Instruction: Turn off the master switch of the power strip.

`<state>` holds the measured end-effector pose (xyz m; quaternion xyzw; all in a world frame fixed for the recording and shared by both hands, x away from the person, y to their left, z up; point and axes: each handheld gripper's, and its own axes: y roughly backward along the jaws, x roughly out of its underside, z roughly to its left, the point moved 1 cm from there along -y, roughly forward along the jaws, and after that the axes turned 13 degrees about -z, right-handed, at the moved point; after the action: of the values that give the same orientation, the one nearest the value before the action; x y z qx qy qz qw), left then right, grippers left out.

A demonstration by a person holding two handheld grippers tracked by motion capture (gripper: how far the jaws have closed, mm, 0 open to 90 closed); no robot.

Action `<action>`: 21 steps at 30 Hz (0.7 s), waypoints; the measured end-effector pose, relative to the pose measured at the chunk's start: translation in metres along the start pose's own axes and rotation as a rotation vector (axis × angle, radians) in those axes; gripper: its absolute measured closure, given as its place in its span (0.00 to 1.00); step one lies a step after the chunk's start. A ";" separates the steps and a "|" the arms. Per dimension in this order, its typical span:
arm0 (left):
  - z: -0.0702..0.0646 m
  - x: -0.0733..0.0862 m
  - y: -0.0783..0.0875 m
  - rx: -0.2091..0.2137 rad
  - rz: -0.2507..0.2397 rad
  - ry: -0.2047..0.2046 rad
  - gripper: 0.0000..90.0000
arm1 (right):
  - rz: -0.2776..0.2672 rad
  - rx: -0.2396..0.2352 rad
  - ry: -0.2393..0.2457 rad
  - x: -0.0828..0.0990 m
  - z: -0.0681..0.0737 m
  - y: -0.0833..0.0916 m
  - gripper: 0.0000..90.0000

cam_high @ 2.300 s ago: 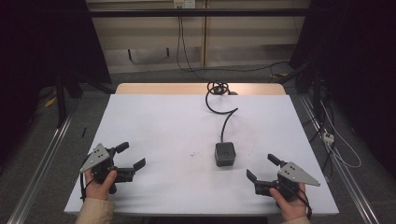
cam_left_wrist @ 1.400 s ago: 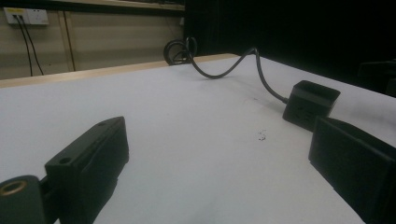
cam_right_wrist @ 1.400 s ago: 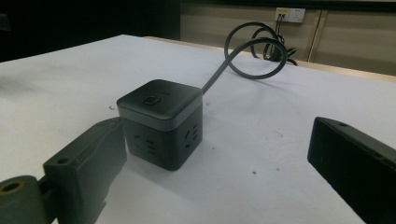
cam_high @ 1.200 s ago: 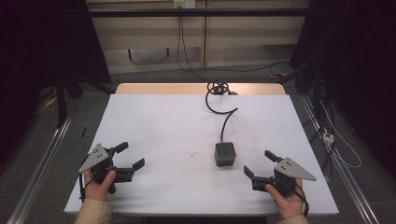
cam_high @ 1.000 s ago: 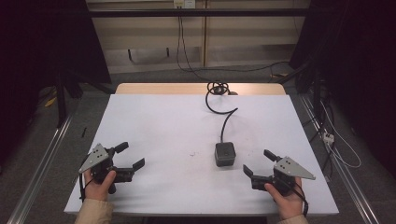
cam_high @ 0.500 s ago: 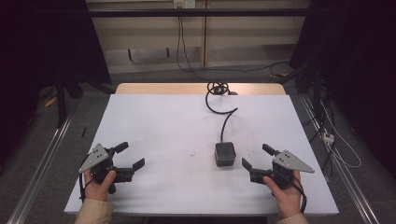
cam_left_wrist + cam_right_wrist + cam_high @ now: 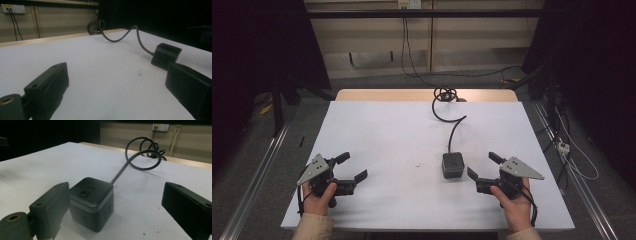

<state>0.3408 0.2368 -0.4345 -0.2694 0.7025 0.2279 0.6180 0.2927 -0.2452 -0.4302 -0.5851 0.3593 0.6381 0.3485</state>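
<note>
One black cube power strip (image 7: 453,165) with one cable (image 7: 455,131) sits on the white table (image 7: 387,135), just beside the right gripper (image 7: 482,169) fingertips. Two grippers: the right and the left gripper (image 7: 352,167) each have jaws spread wide, holding nothing.

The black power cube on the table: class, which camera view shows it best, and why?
The right gripper view: the power cube sits close, showing its top button and side sockets. The high view gives its top and its cable from above, small. The left gripper view shows it far off, partly behind a jaw.
</note>
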 end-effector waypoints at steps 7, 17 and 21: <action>0.000 0.000 0.000 0.000 0.002 0.000 0.05 | 0.002 -0.004 -0.003 -0.003 0.002 -0.005 0.09; 0.000 0.000 0.000 -0.001 0.002 0.003 0.05 | 0.016 -0.014 0.010 -0.004 0.003 -0.012 0.13; 0.000 0.000 0.000 -0.002 0.003 0.002 0.05 | 0.018 -0.012 0.010 -0.005 0.004 -0.015 0.15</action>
<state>0.3407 0.2362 -0.4347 -0.2691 0.7034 0.2294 0.6166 0.3039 -0.2349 -0.4255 -0.5870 0.3624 0.6405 0.3374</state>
